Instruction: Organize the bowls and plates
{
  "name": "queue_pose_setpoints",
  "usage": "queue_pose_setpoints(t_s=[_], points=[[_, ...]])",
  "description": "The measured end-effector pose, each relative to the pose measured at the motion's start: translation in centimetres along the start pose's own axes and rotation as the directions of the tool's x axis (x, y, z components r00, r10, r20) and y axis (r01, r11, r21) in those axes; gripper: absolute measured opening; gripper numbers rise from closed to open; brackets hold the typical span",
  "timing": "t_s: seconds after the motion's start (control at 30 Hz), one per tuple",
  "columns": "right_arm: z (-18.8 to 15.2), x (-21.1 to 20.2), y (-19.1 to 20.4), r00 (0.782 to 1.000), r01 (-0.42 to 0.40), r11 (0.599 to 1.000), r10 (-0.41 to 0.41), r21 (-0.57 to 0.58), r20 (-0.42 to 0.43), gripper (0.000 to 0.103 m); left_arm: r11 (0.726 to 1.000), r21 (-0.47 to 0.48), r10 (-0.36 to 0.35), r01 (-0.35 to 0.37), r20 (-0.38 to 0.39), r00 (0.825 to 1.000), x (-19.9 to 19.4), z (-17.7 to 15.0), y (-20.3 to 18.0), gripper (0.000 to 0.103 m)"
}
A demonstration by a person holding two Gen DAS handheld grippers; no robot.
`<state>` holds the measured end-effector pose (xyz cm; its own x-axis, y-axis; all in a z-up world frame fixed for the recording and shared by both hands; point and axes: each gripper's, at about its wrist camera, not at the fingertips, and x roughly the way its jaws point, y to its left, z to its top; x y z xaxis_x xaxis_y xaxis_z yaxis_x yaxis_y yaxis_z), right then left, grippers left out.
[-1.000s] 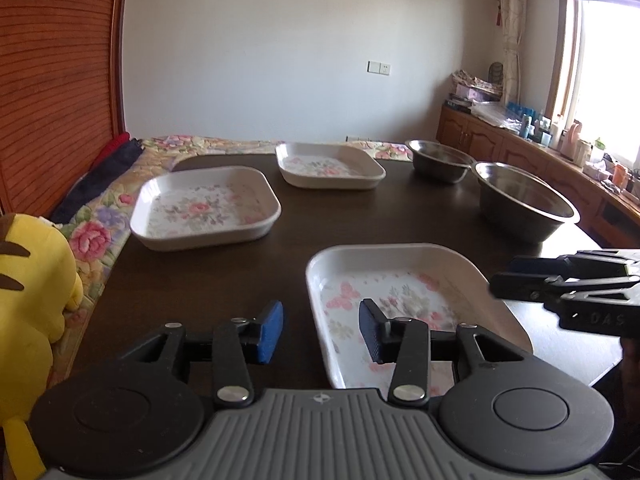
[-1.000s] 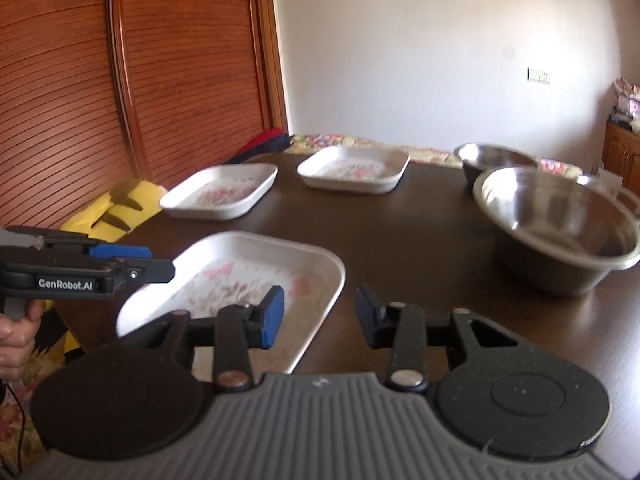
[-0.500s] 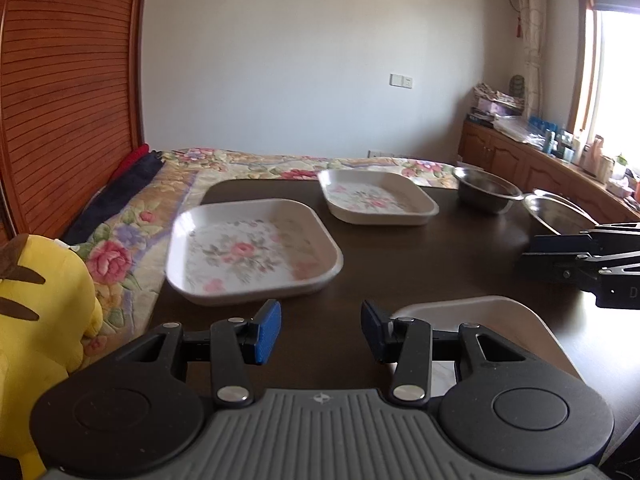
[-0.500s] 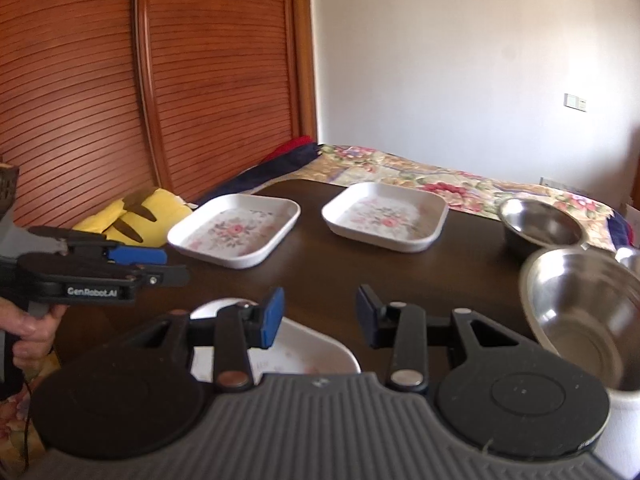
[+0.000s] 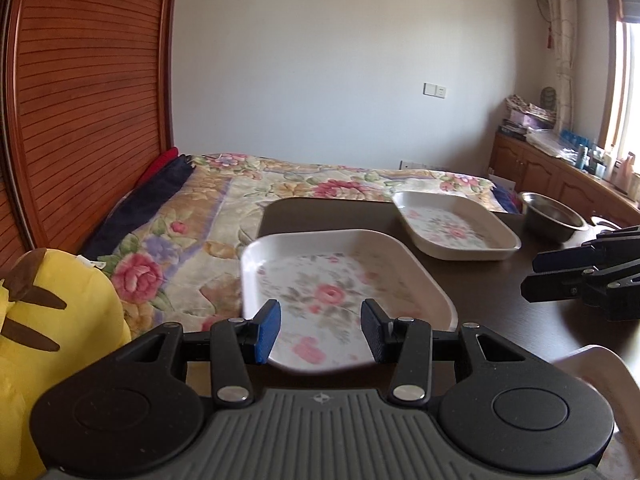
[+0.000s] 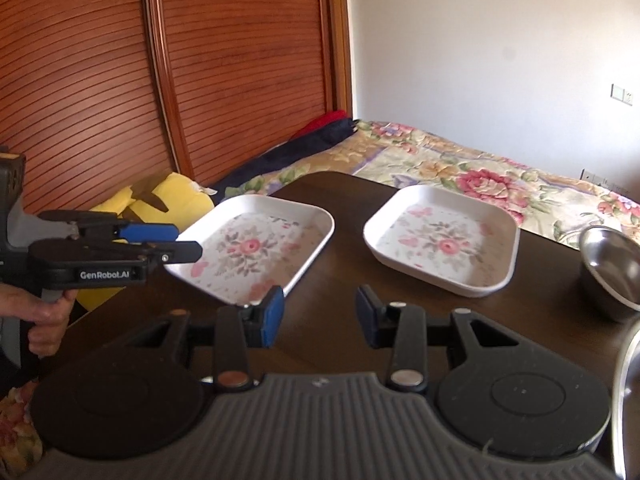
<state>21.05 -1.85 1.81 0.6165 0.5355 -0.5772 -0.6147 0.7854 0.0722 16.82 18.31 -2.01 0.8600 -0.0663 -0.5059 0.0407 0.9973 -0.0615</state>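
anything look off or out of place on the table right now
One thing: the nearer floral plate sits at the table's left edge, and its corner seems to overhang toward the yellow plush toy. The farther floral plate and steel bowl sit upright, nothing spilled.

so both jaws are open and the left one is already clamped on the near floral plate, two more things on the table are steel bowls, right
Not quite. The left gripper is not clamped on the near floral plate; the left wrist view shows its jaws spread wide with nothing between them. The rest holds: the right gripper is open too, and steel bowls sit on the table.
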Motion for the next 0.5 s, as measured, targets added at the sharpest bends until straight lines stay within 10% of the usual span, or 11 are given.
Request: queue_pose_setpoints(t_s=[0.5], points=[[2.6, 5.9, 0.0, 0.992, -0.076, 0.997, 0.075, -0.013, -0.103, 0.041, 0.998, -0.059, 0.015, -0.016, -0.018, 1.000, 3.3, 0.5, 3.6, 0.047]])
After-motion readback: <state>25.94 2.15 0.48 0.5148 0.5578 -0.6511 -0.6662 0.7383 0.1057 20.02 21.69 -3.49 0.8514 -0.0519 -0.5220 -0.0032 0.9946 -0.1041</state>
